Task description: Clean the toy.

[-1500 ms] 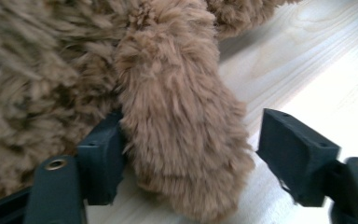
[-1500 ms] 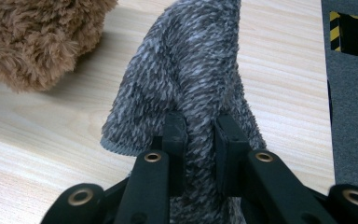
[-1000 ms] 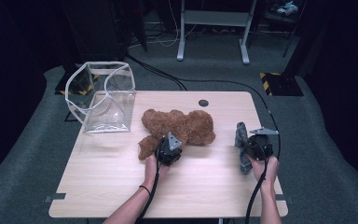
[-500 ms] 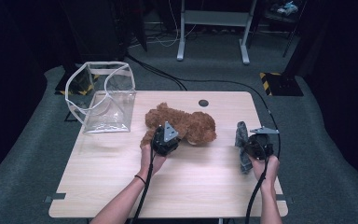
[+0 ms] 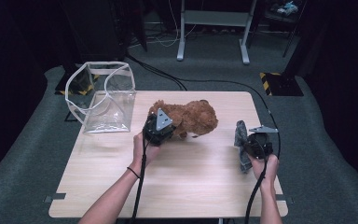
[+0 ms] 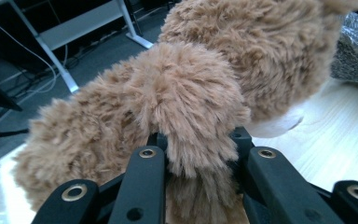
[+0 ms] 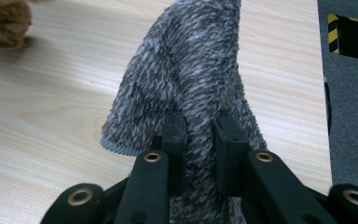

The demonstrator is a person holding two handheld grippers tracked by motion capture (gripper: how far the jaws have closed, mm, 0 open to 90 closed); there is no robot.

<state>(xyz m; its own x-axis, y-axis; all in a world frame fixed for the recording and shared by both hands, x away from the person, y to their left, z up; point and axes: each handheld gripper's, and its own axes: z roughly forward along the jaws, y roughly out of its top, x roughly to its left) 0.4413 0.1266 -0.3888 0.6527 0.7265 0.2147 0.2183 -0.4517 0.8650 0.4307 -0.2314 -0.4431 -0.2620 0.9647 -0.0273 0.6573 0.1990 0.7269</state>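
Left claw [image 5: 160, 125]: clamped on a limb of the brown plush toy [image 5: 191, 116], toy at mid worktop [image 5: 191, 186], whether lifted or resting can't tell.
Left gripper view: long shaggy pile, rounded paw [image 6: 186, 102] pinched between the jaws; white tag under the body.
Right claw [image 5: 247, 144]: closed narrow on the grey cloth [image 5: 240, 135], near the worktop's right edge.
Right gripper view: cloth [image 7: 191, 79] is a fuzzy speckled knit, bunched upright, hemmed edge.
High view: clear plastic bag [image 5: 107, 100], white trim, boxy, standing at the far left corner, well apart from the toy.
Worktop: pale wood grain.
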